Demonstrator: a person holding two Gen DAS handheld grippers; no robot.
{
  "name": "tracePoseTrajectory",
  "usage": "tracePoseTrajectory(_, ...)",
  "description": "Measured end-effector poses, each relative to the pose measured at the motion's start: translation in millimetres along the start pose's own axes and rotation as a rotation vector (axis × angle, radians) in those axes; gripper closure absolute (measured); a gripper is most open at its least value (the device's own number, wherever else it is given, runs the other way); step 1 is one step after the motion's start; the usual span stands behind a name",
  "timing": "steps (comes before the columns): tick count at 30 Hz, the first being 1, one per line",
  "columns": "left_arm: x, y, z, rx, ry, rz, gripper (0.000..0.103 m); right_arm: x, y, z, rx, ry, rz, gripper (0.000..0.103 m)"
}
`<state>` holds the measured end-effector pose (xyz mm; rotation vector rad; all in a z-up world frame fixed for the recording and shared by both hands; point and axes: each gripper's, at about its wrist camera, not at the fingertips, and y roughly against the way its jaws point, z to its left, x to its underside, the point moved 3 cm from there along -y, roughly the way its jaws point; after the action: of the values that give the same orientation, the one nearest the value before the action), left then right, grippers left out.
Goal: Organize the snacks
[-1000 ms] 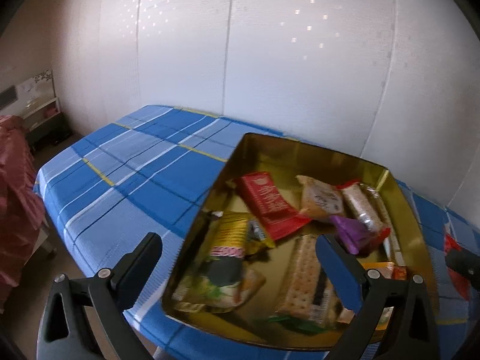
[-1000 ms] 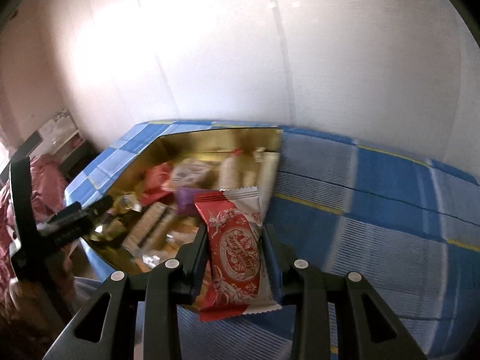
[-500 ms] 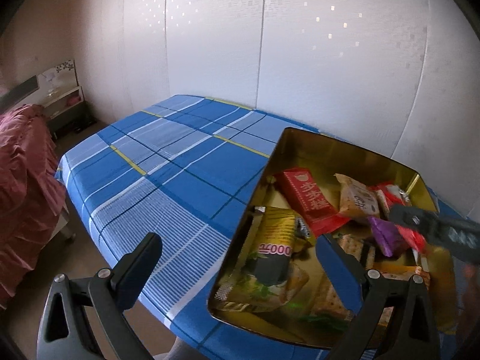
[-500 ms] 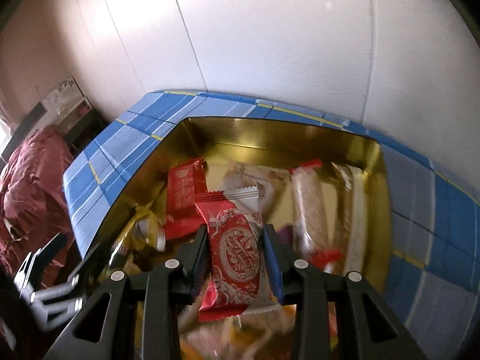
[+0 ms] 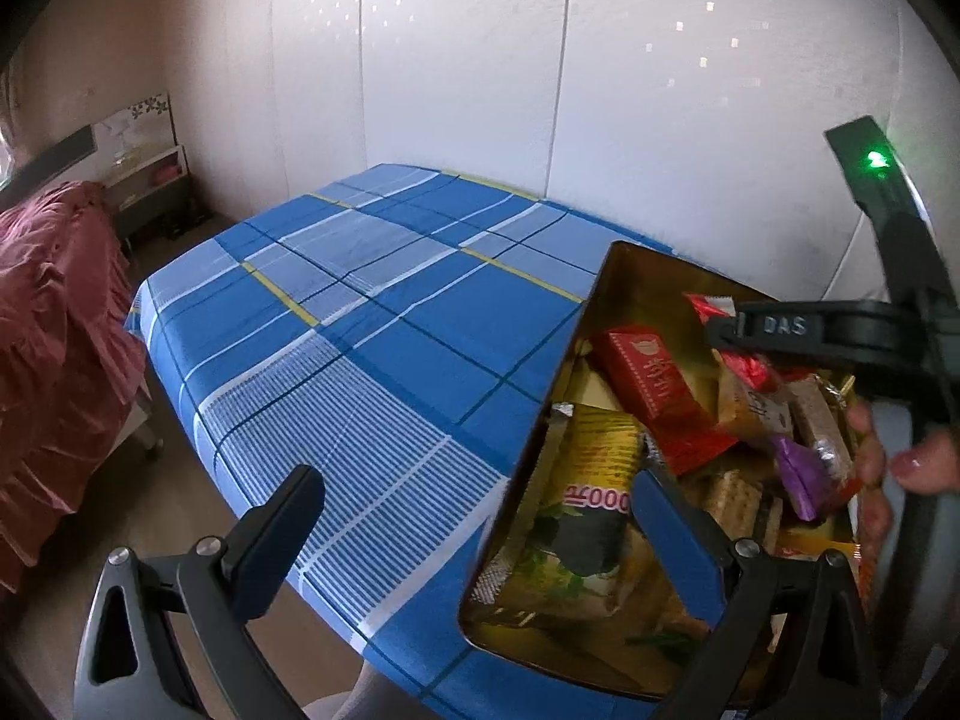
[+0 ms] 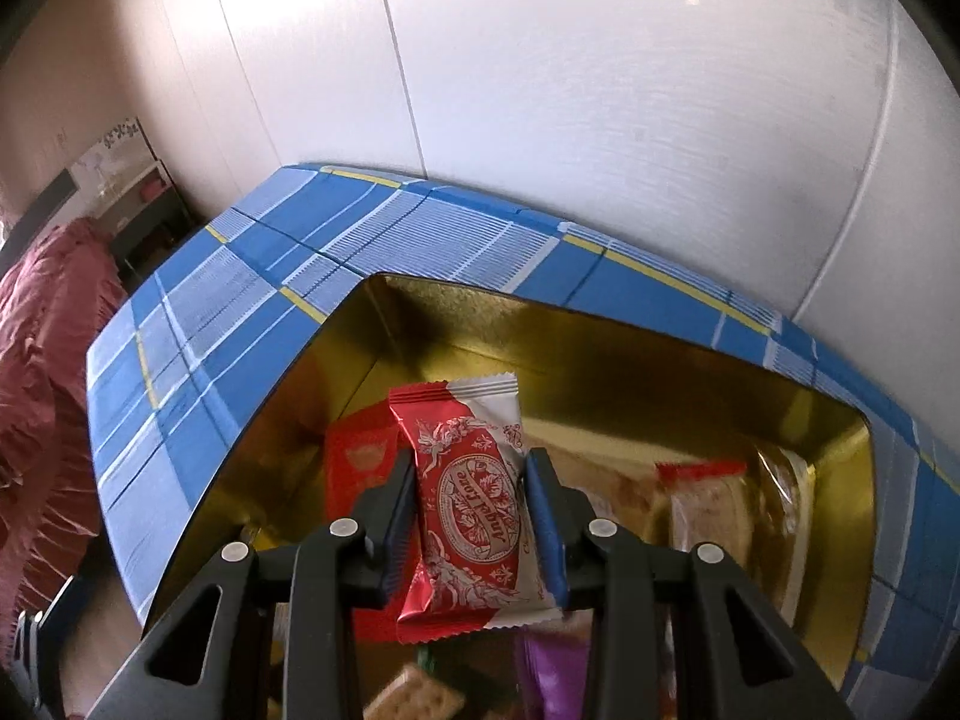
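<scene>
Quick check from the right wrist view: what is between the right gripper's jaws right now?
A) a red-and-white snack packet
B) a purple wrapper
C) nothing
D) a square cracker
A: the right gripper has its jaws pressed on both sides of the red-and-white snack packet, held over the gold tin.

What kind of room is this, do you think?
Probably a bedroom at home: a table under a blue plaid tablecloth against a plain wall, a red ruffled bedspread beside it, and a gold tin of snacks.
</scene>
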<state>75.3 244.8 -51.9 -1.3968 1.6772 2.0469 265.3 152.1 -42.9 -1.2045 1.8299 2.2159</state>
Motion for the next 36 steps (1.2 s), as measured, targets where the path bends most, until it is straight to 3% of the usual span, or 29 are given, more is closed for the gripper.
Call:
tracePoseTrajectory(5, 0, -1, 3, -0.015, 0.003, 0.001, 0.000, -3, -5, 3, 0.050, 0.029, 0.002, 0.065)
tracePoseTrajectory(10, 0, -3, 2, -0.007, 0.005, 0.013, 0.000, 11, 10, -3, 0.018, 0.002, -0.011, 0.065)
tracePoseTrajectory(25, 5, 1, -12, -0.008, -0.060, 0.034, 0.000, 86, 84, -23, -0.036, -0.091, -0.073, 0.064)
tracePoseTrajectory(30, 9, 8, -17, -0.009, -0.102, 0.018, 0.000, 118, 100, -28, -0.011, -0.148, -0.083, 0.064)
tracePoseTrajectory(36, 15, 29, -20, 0.023, -0.172, -0.029, 0.000, 146, 132, -30, 0.056, -0.217, -0.163, 0.062)
